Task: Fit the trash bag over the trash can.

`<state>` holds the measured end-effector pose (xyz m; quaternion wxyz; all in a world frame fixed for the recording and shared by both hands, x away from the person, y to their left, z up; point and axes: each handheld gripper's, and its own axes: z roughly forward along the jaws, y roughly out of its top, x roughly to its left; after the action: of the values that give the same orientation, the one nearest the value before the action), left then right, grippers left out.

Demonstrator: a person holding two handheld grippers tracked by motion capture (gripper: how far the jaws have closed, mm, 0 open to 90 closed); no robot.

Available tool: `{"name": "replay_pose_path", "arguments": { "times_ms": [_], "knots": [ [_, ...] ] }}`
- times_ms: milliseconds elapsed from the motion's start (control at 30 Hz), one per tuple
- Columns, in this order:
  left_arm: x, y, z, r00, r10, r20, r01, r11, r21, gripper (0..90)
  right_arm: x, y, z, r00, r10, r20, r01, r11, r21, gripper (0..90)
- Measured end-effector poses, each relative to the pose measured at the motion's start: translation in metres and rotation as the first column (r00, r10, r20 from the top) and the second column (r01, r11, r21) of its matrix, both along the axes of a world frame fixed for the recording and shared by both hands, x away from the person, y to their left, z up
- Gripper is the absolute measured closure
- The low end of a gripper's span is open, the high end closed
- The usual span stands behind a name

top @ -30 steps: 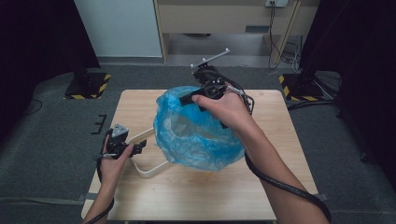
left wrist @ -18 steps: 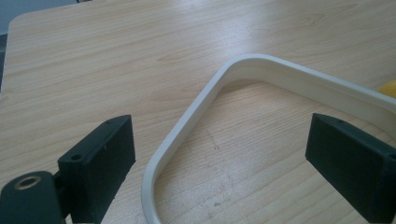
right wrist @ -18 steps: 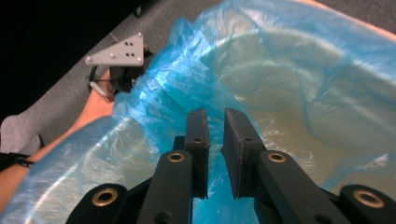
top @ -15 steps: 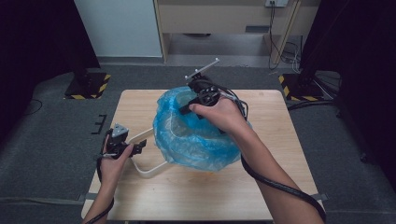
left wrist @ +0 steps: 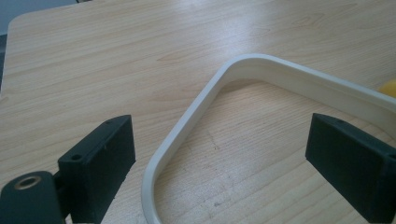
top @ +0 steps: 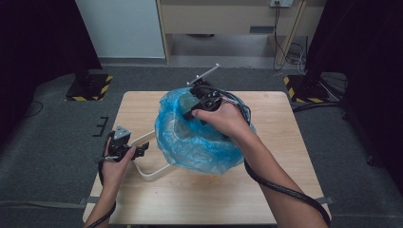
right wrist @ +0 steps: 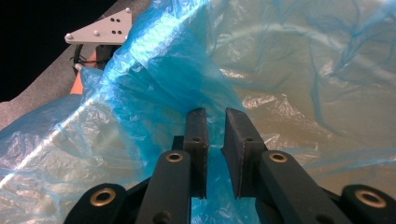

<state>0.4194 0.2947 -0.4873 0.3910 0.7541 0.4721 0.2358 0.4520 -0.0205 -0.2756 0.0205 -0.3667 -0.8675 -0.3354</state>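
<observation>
The right gripper (right wrist: 215,140), jaws nearly together, pinches a fold of the blue bag (top: 204,137) at the far rim of the bin it lines, at the middle of the table (top: 285,190). At the table's left edge, the left gripper (left wrist: 219,154) stands wide open, straddling the bin's white handle (left wrist: 187,126) without touching it.

Bag (top: 199,142) on table (top: 285,190), handle (top: 152,173) leftward
</observation>
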Motion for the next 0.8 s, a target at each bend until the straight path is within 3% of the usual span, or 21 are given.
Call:
{"name": "replay_pose_path", "arguments": {
  "times_ms": [300,533,800],
  "knots": [
    [0.000,0.001,0.001,1.0000,0.003,0.002,-0.003,1.0000,-0.002,7.7,0.001,-0.006,0.008,0.9995,-0.027,0.019,0.027,0.999,0.023,79.3],
    [0.000,0.000,0.001,1.0000,0.004,0.002,-0.004,1.0000,-0.002,7.7,0.006,-0.014,0.013,0.9960,-0.087,0.021,0.086,0.995,0.047,78.9],
    [0.000,0.001,0.001,1.0000,0.004,0.002,-0.004,1.0000,-0.002,7.7,0.016,-0.010,0.003,0.9924,-0.123,0.013,0.123,0.992,-0.002,77.2]
  ]
}}
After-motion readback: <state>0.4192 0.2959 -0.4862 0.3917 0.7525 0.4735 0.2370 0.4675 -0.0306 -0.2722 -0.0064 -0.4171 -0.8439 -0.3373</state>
